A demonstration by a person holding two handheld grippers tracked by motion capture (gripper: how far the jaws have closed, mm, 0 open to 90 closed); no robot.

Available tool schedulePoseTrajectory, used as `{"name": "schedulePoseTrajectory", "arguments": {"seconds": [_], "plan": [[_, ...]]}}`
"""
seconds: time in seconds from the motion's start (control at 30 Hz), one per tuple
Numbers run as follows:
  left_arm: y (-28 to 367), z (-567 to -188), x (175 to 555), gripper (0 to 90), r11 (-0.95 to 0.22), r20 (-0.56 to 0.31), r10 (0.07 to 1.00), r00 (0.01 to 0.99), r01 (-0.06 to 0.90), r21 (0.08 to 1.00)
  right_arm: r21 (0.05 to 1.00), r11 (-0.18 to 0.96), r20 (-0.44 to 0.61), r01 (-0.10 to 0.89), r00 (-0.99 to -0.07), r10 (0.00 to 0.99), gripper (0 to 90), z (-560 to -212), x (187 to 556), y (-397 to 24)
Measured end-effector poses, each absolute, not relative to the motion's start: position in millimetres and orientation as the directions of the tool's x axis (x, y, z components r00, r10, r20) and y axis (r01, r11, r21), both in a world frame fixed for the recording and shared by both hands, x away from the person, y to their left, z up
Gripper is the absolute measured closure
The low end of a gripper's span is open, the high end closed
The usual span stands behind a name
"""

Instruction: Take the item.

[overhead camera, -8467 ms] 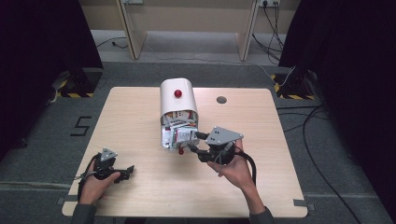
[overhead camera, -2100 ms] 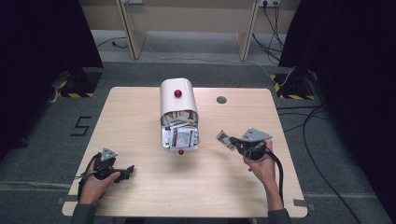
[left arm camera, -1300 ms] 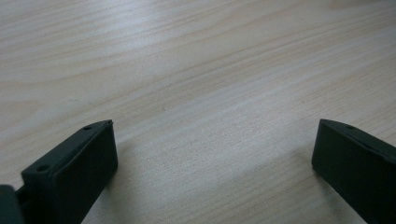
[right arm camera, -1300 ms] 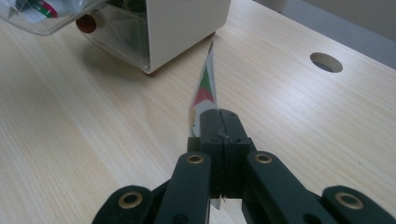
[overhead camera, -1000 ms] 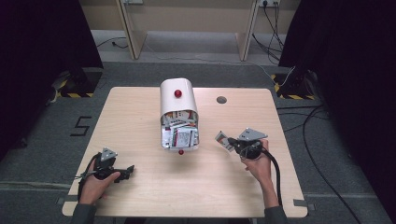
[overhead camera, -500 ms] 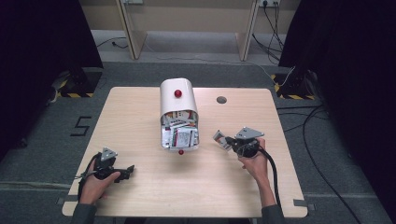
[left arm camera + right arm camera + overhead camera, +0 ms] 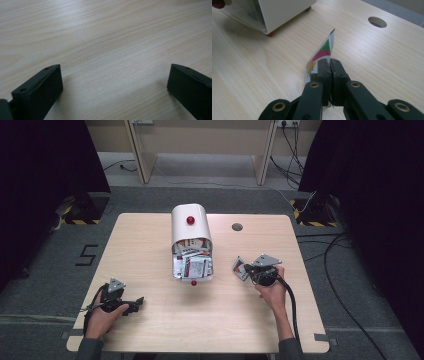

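Pinching a thin sachet (image 7: 322, 53) by one edge, the right tool (image 7: 329, 65) is clamped shut above the table (image 7: 150, 245), right of the white bin (image 7: 190, 227); slippage is risked. The left tool (image 7: 113, 77) is held open, empty.

A black numeral "5" (image 7: 88, 255) is marked on the grey floor at the left of the high view; print on the packets cannot be read.
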State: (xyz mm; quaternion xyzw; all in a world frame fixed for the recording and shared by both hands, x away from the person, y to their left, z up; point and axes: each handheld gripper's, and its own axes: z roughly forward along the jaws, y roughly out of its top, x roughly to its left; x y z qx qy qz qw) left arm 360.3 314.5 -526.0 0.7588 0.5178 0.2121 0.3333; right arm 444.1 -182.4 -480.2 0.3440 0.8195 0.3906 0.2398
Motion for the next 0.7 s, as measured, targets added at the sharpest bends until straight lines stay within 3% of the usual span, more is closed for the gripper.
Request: {"name": "schedulePoseTrajectory", "arguments": {"seconds": [0.33, 0.7], "plan": [[314.4, -526.0, 360.3, 0.0, -0.242, -0.023, 0.927, 0.374, 0.644, 0.726, 0.795, 0.457, -0.124, 0.399, -0.630, 0.767, 84.2, -484.1, 447.7, -186.6], [314.5, -526.1, 360.4, 0.0, -0.242, -0.023, 0.927, 0.374, 0.644, 0.726, 0.795, 0.428, -0.102, 0.431, -0.600, 0.794, 64.8, -486.8, 449.7, -187.1]]}}
